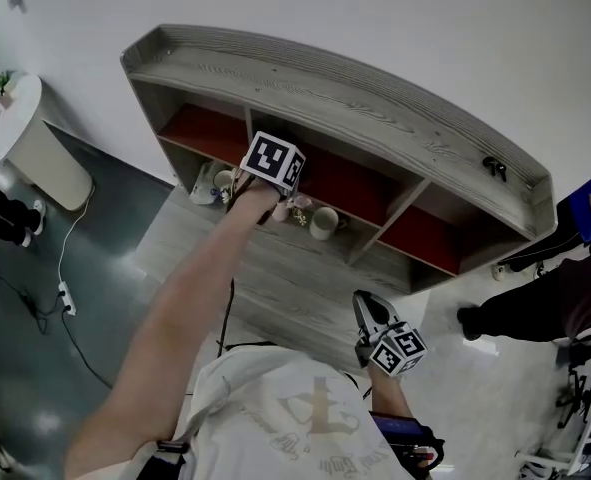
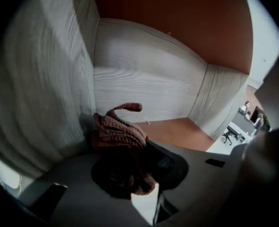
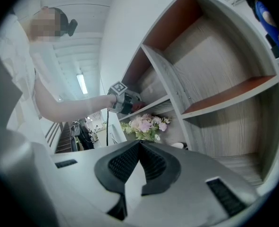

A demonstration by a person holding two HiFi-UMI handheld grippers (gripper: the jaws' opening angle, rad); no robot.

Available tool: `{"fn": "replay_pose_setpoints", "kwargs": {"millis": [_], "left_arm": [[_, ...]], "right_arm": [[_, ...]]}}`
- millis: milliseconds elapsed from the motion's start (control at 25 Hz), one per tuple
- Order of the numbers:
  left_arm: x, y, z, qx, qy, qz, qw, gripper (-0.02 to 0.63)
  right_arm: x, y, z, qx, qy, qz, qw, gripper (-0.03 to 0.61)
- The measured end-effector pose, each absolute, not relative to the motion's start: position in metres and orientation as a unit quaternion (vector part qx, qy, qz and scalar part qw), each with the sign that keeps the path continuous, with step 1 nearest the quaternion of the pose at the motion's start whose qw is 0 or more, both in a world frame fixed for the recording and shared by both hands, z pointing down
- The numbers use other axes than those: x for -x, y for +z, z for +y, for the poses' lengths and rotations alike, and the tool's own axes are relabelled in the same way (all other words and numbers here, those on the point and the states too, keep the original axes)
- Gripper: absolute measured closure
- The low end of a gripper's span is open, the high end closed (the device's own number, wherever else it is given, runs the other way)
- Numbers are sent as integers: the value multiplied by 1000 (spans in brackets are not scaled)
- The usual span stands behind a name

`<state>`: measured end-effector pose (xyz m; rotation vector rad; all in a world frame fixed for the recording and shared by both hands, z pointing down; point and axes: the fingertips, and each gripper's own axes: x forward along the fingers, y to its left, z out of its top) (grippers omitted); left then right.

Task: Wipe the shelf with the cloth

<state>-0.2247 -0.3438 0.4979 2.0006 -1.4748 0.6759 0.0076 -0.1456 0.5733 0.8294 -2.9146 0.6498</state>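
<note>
Now | left tongs (image 2: 146, 148) clamped on cloth (image 2: 118, 131) inside shelf (image 1: 355, 93) compartment | right tongs (image 3: 139, 144) closed, empty.

The cloth (image 2: 119, 132) sinks into shadow between the jaws of the left gripper (image 2: 137, 148), and its lower folds are unreadable. In the head view the marker cube (image 1: 273, 160) covers both cloth and jaws. At 2 o'clock on top of the shelf (image 1: 375, 103), a dark item (image 1: 494, 166) is too small to tell. At 3 o'clock, a bystander (image 1: 545, 303) is cut off by the edge.
</note>
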Motion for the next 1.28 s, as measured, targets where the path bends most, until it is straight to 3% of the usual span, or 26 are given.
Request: {"fn": "replay_pose_setpoints", "kwargs": {"millis": [400, 920, 1280], "left_arm": [[227, 497, -312, -766, 212, -534, 287, 529], [214, 492, -243, -832, 60, -498, 238, 528], [210, 508, -193, -824, 14, -527, 209, 528]], "right_arm": [[19, 569, -138, -265, 203, -942, 23, 572], [45, 566, -118, -265, 199, -943, 29, 572], [46, 563, -125, -225, 197, -954, 33, 572]]}}
